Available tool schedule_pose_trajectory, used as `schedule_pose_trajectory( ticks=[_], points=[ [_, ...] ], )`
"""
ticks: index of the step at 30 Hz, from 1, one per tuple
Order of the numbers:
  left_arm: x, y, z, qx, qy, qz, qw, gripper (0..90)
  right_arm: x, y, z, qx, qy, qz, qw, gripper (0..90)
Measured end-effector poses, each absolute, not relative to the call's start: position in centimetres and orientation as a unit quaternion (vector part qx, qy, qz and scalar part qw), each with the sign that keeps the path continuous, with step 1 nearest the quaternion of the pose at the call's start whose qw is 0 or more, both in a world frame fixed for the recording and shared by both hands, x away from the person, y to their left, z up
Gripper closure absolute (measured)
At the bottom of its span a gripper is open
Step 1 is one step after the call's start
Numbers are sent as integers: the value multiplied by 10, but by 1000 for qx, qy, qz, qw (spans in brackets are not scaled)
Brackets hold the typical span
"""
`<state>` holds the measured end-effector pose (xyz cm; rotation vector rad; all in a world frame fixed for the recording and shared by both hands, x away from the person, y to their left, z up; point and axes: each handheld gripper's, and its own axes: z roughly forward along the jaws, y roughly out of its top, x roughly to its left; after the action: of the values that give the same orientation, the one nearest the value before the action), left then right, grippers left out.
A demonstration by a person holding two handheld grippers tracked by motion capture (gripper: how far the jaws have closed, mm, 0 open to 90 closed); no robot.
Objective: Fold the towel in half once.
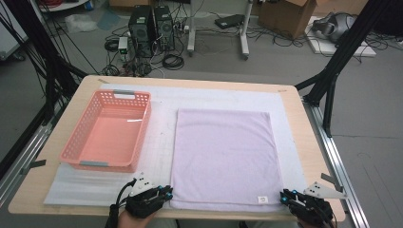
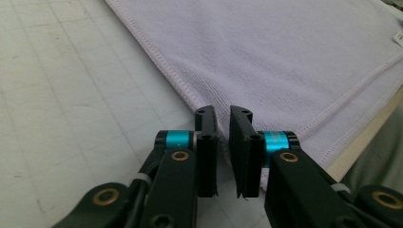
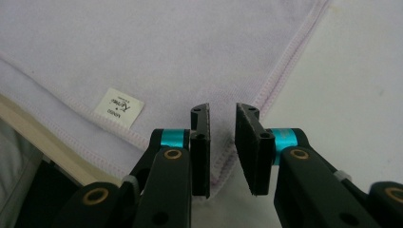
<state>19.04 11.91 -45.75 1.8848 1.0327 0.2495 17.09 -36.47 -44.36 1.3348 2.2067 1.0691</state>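
Risk: both jaw pairs stand nearly closed with a narrow gap, and I can't confirm either has actually bitten cloth, so a lift could take one corner only, or just the hem, and drag the towel point(image 1: 223, 159) skewed toward the basket point(image 1: 108, 130) at centre-left. Towel lies flat in the middle of the high view on the white mat point(image 1: 161, 142). Left gripper point(image 1: 164, 192) sits at its lower-left corner and right gripper point(image 1: 285, 195) at its lower-right corner, hem running between the right jaws beside the label point(image 3: 119, 107).
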Motion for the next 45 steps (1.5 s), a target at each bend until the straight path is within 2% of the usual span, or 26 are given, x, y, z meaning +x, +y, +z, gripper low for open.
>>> schedule_pose_trajectory(
  ticks=[4,7,18,33,34,35,36,37,39,45],
  points=[
    [190,118,-456,773,413,107,470,875,172,-363,-445,471,783,367,172,843],
    [189,119,-453,768,412,104,478,877,172,-361,-445,468,786,364,174,862],
    [178,132,-443,739,417,88,522,879,165,-369,-436,482,765,395,164,873],
    [157,133,-445,752,406,79,513,875,142,-376,-432,482,763,397,165,873],
    [158,132,-447,755,407,81,508,867,143,-375,-433,482,766,393,164,869],
    [160,131,-448,754,414,90,502,802,144,-374,-435,482,769,388,160,843],
    [161,131,-449,752,417,93,502,687,145,-373,-437,485,769,384,163,762],
    [162,131,-449,750,416,96,504,664,146,-373,-438,490,765,387,161,726],
    [166,132,-448,745,416,106,510,636,146,-375,-435,489,758,398,167,702],
    [187,134,-446,729,428,116,521,646,153,-379,-436,495,748,404,178,691]
  ],
)
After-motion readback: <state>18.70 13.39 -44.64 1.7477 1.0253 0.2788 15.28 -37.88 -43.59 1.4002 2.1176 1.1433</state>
